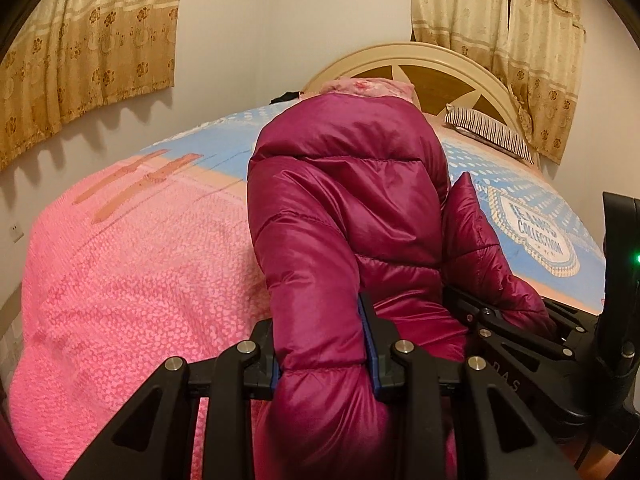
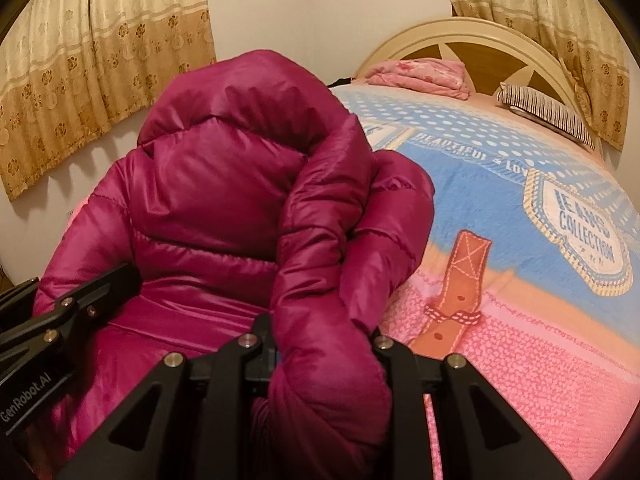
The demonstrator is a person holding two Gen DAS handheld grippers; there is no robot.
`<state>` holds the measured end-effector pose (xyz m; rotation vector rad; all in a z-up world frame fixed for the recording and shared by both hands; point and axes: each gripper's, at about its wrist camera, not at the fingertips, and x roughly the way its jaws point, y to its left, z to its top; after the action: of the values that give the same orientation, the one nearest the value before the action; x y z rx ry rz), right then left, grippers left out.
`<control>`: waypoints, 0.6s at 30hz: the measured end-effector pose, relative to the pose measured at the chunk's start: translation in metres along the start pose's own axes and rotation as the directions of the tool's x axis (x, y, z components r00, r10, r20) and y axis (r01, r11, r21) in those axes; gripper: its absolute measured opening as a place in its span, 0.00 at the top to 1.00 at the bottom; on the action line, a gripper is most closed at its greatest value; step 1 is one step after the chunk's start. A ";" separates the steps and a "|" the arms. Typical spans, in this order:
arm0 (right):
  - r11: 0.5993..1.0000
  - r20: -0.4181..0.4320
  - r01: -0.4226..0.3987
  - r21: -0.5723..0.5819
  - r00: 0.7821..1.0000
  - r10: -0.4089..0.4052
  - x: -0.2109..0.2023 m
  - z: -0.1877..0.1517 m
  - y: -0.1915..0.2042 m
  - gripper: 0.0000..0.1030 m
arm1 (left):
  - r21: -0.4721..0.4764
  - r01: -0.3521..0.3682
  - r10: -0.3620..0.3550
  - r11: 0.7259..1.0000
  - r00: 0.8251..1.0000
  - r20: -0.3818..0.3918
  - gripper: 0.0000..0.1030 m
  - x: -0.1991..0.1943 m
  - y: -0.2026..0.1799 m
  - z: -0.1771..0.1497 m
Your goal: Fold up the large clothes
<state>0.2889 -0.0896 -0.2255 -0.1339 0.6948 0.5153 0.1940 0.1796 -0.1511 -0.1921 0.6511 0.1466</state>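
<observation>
Closest to my left camera, my left gripper [image 1: 326, 344] is clamped on a thick roll of the magenta puffer jacket [image 1: 344, 200]; the blue pads press into the padding on both sides, and the fabric bulges out below them. My right gripper [image 2: 324, 344] does the same on its own side, its fingers pinching a padded fold of the jacket that swells between them and hangs down under the jaws. The two grippers sit near each other: in the left view the right one's black linkage shows just to the right of the jacket, and in the right view the left one's arm, lettered "GenRobot.AI", reaches in from the lower left edge.

From both grips the jacket runs away from me, quilted panels upward, draped over the near part of the bed. A sleeve-like roll curls beside the main body in the right view.

Under it lies the bedspread [image 2: 520, 340], pink and nubby near me, then an orange band with a brown strap print, then blue with white dots and a "JEANS COLLECTION" badge [image 2: 586, 232].

Farther off, a folded pink cloth [image 2: 420, 74] and a striped pillow [image 2: 544, 114] rest by the cream headboard [image 2: 420, 34]. Beyond hang the beige patterned curtains [image 2: 104, 64] against a pale wall.
</observation>
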 end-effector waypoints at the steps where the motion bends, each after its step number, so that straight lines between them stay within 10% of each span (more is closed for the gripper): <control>1: 1.000 -0.004 0.000 0.000 1.000 0.000 0.001 -0.001 0.000 0.76 | 0.000 0.002 -0.002 1.000 1.000 -0.004 0.69 0.002 0.001 -0.001; 18: 1.000 -0.048 -0.004 -0.002 0.999 0.004 0.017 -0.006 -0.003 0.76 | -0.040 0.021 -0.023 0.999 0.999 -0.040 0.68 0.020 0.012 -0.009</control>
<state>0.2979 -0.0872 -0.2417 -0.1473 0.7411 0.5176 0.2024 0.1906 -0.1722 -0.2403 0.6867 0.1347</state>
